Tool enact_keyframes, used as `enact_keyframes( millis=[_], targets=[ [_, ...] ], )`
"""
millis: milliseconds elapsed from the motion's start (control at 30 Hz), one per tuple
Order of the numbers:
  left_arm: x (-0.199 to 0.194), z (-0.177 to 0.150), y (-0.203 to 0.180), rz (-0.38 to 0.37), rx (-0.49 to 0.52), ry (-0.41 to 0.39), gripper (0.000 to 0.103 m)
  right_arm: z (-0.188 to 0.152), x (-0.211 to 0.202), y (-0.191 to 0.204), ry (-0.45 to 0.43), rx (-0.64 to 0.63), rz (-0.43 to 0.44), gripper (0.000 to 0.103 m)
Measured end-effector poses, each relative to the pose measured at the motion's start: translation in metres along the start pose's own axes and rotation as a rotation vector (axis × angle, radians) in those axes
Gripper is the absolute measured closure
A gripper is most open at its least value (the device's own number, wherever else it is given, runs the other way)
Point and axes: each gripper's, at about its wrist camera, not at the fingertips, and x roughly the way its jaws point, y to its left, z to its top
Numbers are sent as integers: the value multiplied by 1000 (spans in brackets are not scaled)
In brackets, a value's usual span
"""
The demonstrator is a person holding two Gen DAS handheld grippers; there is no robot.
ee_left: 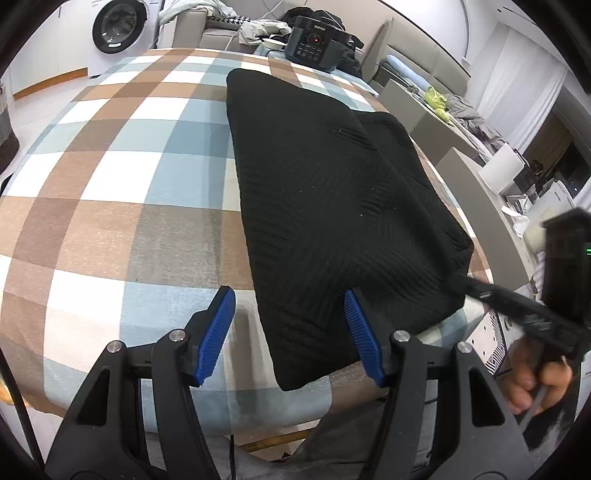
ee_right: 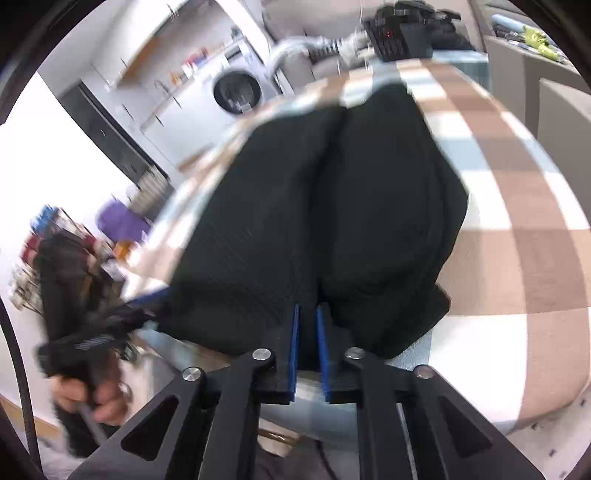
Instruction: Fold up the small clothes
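Note:
A black knit garment (ee_left: 325, 192), folded into a long slab, lies on the checked tablecloth (ee_left: 129, 184). My left gripper (ee_left: 288, 291) stands open at its near corner; the right blue pad touches the fabric edge and the left pad is over bare cloth. In the right wrist view the garment (ee_right: 295, 203) fills the middle, blurred. My right gripper (ee_right: 308, 308) is nearly closed on the near edge, with dark fabric in the narrow gap between the pads. One of its fingers (ee_left: 498, 301) reaches the garment's near right corner, and a hand (ee_left: 535, 380) holds it.
A dark appliance (ee_left: 314, 44) with a red light sits at the table's far end. A washing machine (ee_left: 114, 29) stands behind on the left, and grey furniture (ee_left: 461, 173) lines the right side. The table's near edge (ee_left: 258, 424) runs just under my grippers.

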Motion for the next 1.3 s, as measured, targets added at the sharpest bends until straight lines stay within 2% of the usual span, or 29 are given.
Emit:
enact_keyframes(
  millis=[33,133,200,267,300,333,367,433,500,567,667,733,833,867,933,1100,1167,1233,1300],
  targets=[
    [0,1,1,-1,-2,1,44,1,-7,-2,-23,5,-22,80],
    [3,4,2,-3,-5,0,44,6,-9,-15,-37,37,-140,78],
    [5,5,2,-6,-9,0,44,5,0,-25,-29,84,-154,78],
    [7,6,2,-10,-13,-5,44,5,6,-23,-52,73,-166,79],
    [7,7,2,-16,-20,-10,44,5,8,-21,-57,56,-192,81],
    [8,8,3,-24,-32,-12,45,6,11,-20,-51,44,-221,91],
    [10,9,4,-29,-47,-11,47,7,13,-20,-45,44,-232,92],
    [11,11,4,-33,-53,-11,49,10,7,-25,-43,52,-228,92],
    [12,13,4,-33,-53,-10,49,12,-4,-21,-82,33,-210,91],
    [14,15,4,-33,-54,-7,49,21,-8,-13,-116,27,-154,74],
    [15,17,4,-30,-47,-4,49,43,8,-2,-110,15,-92,67],
    [15,18,5,-29,-46,-4,49,63,32,4,-72,3,-64,66],
    [13,19,6,-26,-45,-11,49,83,77,6,50,7,-58,67],
    [13,19,7,-22,-45,-13,49,87,94,7,106,0,-74,77],
    [12,19,9,-17,-50,-16,49,89,106,9,130,-50,-84,94],
    [15,17,16,-26,-66,-3,48,96,93,-5,102,-8,-119,93],
    [16,18,17,-40,-61,1,48,105,89,-8,77,4,-131,89],
    [17,20,17,-42,-50,1,49,121,93,-11,53,36,-106,88],
    [18,22,17,-42,-46,1,49,136,101,-11,51,61,-65,77]
  ],
)
